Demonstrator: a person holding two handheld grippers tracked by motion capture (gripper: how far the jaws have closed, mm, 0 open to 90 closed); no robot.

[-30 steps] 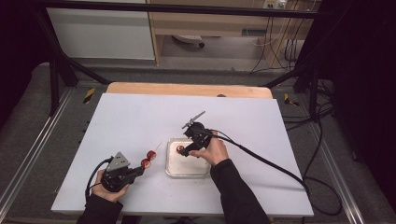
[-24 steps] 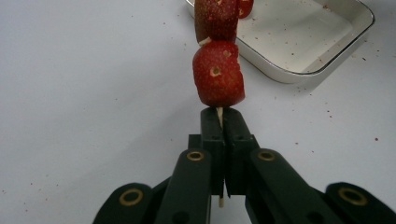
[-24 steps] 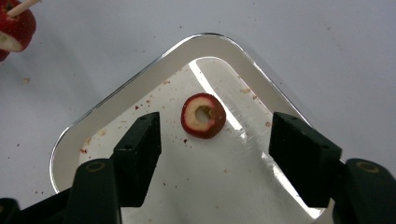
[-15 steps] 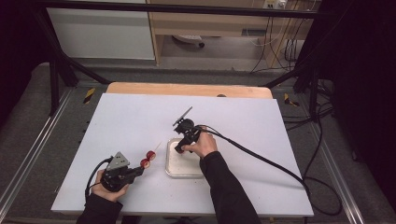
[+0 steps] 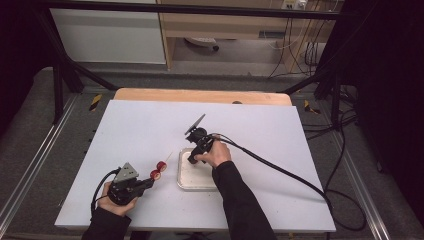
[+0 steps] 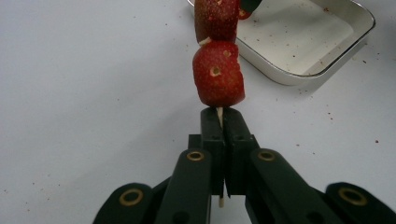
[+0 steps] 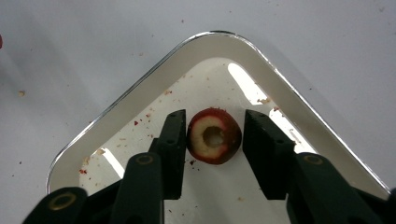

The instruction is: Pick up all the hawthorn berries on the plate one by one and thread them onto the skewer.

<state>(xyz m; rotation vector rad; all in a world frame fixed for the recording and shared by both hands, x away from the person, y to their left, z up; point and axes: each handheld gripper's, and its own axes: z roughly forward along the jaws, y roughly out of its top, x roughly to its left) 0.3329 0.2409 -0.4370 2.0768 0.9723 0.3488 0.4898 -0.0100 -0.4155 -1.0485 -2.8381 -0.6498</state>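
Note:
My left gripper [image 5: 148, 183] rests near the table's front left, shut on a thin wooden skewer [image 6: 219, 113]. Two red fruit pieces [image 6: 218, 73] sit on the skewer just beyond its jaws, seen from above as red fruit [image 5: 159, 170]. My right gripper [image 5: 192, 161] points down into the far left corner of a shallow metal tray [image 5: 186, 184]. In the right gripper view its jaws [image 7: 214, 116] straddle a cored red fruit piece [image 7: 214, 136] lying in the tray [image 7: 140, 88]. These jaws have just been closing; one pad is at the fruit's skin and a slim gap shows at the other.
Red crumbs speckle the tray floor [image 6: 299, 37] and the white tabletop [image 5: 140, 130]. A black cable [image 5: 280, 170] trails from the right gripper across the table to the right. A wooden board edge [image 5: 200, 95] runs along the table's far side.
The right hand has shifted left and down over the tray, and its jaws have narrowed around the cored fruit. The left gripper and skewer have stayed put.

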